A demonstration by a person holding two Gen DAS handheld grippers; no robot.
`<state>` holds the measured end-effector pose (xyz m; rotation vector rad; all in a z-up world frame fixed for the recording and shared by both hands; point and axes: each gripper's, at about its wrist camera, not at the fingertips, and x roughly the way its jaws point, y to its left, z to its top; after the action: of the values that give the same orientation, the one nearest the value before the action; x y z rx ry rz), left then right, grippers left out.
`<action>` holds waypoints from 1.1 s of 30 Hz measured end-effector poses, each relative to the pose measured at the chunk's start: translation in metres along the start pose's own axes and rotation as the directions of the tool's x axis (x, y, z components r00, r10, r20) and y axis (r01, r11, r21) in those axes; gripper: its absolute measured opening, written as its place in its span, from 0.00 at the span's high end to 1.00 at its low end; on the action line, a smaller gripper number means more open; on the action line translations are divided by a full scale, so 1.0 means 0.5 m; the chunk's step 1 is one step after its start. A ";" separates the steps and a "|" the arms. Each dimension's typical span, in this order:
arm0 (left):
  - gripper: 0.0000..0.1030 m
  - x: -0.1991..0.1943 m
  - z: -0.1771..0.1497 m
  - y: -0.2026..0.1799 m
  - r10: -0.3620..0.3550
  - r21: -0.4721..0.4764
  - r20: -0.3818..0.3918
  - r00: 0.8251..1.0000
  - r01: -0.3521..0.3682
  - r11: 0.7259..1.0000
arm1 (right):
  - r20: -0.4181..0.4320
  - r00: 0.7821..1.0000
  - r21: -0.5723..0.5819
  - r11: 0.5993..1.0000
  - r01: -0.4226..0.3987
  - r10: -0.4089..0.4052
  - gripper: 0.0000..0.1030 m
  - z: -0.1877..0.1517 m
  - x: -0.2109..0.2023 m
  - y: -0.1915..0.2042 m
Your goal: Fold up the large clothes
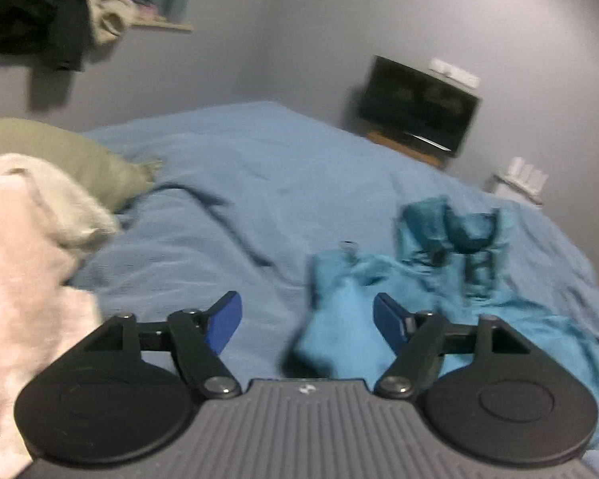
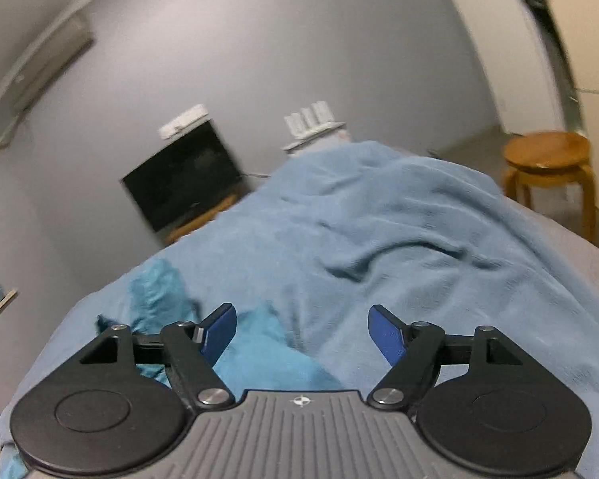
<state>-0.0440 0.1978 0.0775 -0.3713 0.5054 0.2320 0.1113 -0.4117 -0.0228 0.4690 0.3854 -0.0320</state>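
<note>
A teal garment (image 1: 451, 275) lies crumpled on the blue bedspread (image 1: 227, 199), to the right of centre in the left wrist view. My left gripper (image 1: 307, 321) is open and empty, and a fold of the garment lies between and below its blue fingers (image 1: 223, 321). In the right wrist view the same garment (image 2: 259, 351) lies at the lower left on the bedspread (image 2: 419, 247). My right gripper (image 2: 302, 331) is open and empty above the garment's right edge.
A pink-white fluffy blanket (image 1: 24, 263) and an olive pillow (image 1: 72, 155) lie at the bed's left. A dark TV (image 1: 419, 105) stands by the wall beyond the bed. Clothes hang on a wall shelf (image 1: 60, 20). A wooden stool (image 2: 551, 171) stands right of the bed.
</note>
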 end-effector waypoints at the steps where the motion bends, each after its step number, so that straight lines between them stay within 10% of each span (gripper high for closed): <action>1: 0.27 0.008 0.004 -0.010 -0.037 0.002 -0.015 0.999 0.037 0.999 | -0.013 1.000 -0.024 0.999 -0.022 0.021 0.26 0.000 0.007 0.011; 9: 0.27 0.118 -0.021 -0.147 -0.153 0.141 -0.143 0.978 0.173 0.975 | -0.158 0.985 -0.415 0.901 -0.130 0.069 0.28 -0.082 0.165 0.207; 16: 0.27 0.226 -0.067 -0.199 -0.089 0.261 -0.252 0.964 0.157 0.952 | -0.247 0.965 -0.584 0.808 -0.079 -0.085 0.30 -0.153 0.276 0.273; 22: 0.25 0.288 -0.051 -0.160 0.069 0.221 -0.248 0.966 -0.013 0.975 | -0.278 0.950 -0.347 0.937 0.037 -0.140 0.46 -0.122 0.315 0.182; 27: 0.18 0.304 -0.006 -0.243 -0.044 0.278 -0.182 0.982 0.094 0.956 | -0.217 0.975 -0.270 0.963 -0.020 -0.041 0.39 -0.122 0.301 0.169; 33: 0.17 0.403 -0.024 -0.331 -0.149 0.267 -0.255 0.955 0.217 0.939 | -0.202 0.979 -0.329 0.939 -0.102 0.036 0.38 -0.110 0.300 0.225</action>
<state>0.1729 0.0680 0.0123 -0.1537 0.7202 -0.0715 0.2439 -0.2780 -0.0743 0.1439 0.5539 0.1483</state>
